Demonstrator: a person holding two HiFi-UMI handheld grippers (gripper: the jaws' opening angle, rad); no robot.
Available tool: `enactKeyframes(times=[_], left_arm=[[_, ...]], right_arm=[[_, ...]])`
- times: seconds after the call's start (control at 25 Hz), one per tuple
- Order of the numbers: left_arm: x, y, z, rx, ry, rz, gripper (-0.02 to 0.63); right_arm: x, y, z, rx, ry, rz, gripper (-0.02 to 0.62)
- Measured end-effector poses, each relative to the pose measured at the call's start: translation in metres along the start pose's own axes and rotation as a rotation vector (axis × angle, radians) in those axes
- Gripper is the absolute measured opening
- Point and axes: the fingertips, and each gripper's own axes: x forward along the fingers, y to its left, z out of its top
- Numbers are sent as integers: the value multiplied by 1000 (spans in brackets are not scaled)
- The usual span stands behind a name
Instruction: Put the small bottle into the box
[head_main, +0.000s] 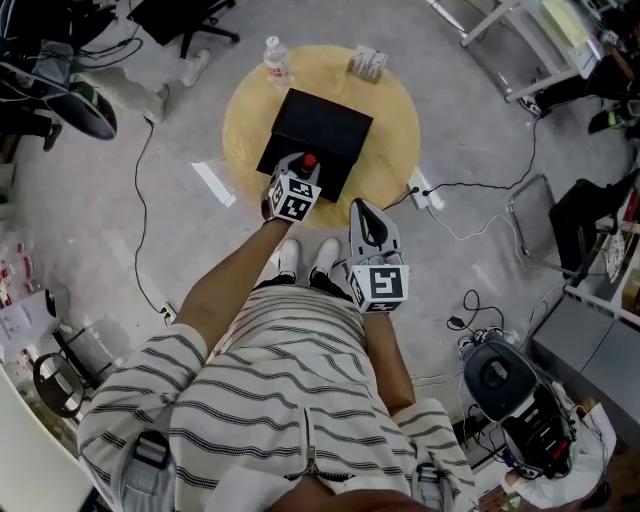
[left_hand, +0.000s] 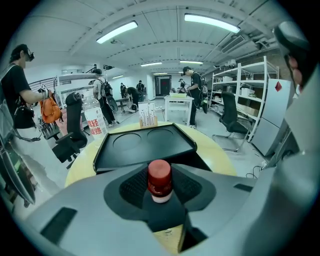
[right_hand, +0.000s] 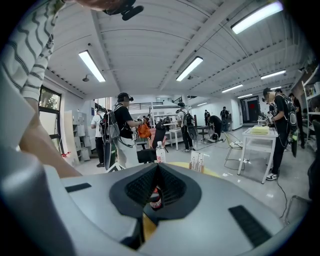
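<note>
Small bottle (head_main: 309, 160) held at the near edge of the box (head_main: 322, 130).
One red-capped small bottle, upright, clamped in the left gripper (left_hand: 160, 194), whose forearm reaches out over the round table (head_main: 392, 110). The right gripper (right_hand: 157, 167) hangs back near the body, jaws pressed together on nothing. One black box, one water bottle (head_main: 276, 60), one card stand (head_main: 367, 64).

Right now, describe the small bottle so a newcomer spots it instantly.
Find the round yellow table with the flat black box on it. At the box's near edge, the left gripper holds a small red-capped bottle upright in its jaws. Unlike the taller clear water bottle at the table's far edge, it is tiny, with a dark red cap.
</note>
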Motion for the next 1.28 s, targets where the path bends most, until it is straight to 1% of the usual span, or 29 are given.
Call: enactKeyframes(times=[0.12,0.32,0.64,1.12,1.28], left_arm=[[-1,0,-2,-4,-1,1,150],[-3,3,-1,-33,-7,4,150],[-3,-2,1,-46,-17,4,150],[-19,-3,14,-84,-68,8,150],[-30,-4,21,-111,-103,1,149]], right_arm=[[-1,2,0,-3,-2,3,9],[0,6,-1,-8,-1,9,9],[-3,7,-2,-12,-5,11,9],[-6,10,2,-13,-19,15,9],[-6,11,5,-14,-27,16,9]])
